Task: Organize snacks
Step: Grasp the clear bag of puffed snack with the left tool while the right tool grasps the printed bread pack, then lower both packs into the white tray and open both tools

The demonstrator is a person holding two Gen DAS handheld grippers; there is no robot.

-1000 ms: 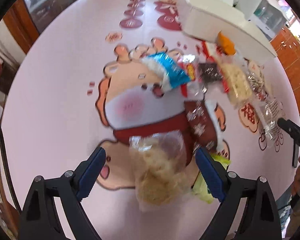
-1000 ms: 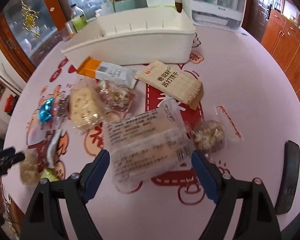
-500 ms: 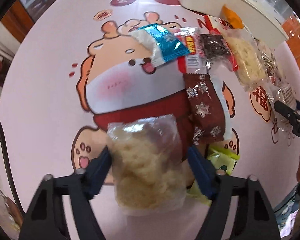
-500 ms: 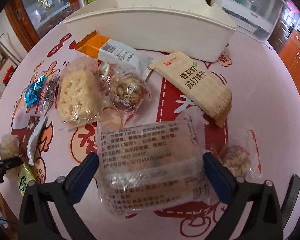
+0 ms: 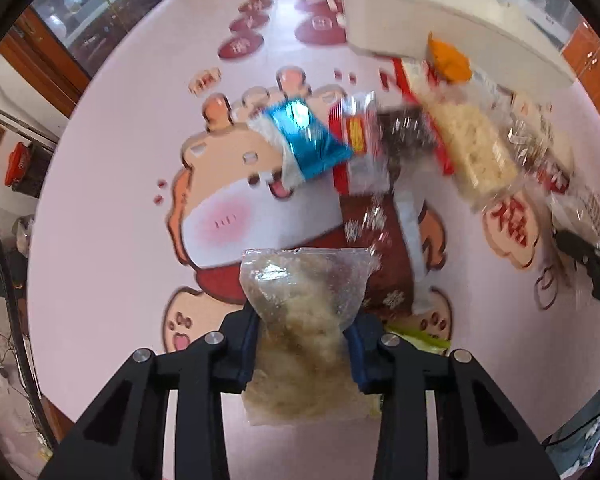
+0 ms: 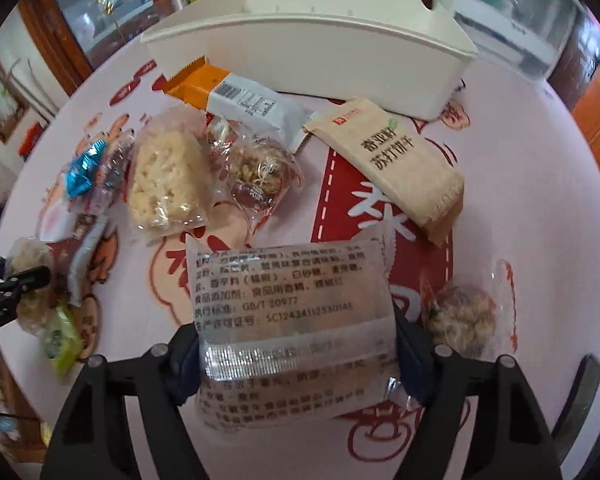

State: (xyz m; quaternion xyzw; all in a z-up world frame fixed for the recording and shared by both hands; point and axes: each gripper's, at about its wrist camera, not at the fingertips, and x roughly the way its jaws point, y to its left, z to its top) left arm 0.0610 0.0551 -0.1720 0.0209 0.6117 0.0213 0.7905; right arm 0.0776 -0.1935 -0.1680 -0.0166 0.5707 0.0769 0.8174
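Worktop [image 6: 540, 160] is carrying a white bin [image 6: 320, 40] at the far side, loose snacks lying in front of it. Right tool [image 6: 296, 354] is clamping a clear printed pastry pack [image 6: 288, 308] above the worktop; left tool [image 5: 306, 350] is clamping a clear bag of crumbly snack [image 5: 304, 308].

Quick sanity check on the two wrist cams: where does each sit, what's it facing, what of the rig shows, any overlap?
Left wrist: on the left gripper, looking along its fingers at the puffed snack bag it clamps; table beyond.
Right wrist: on the right gripper, facing the clear printed packet it clamps, white bin behind.
Shared: blue wrapper, the bin, each other's gripper.
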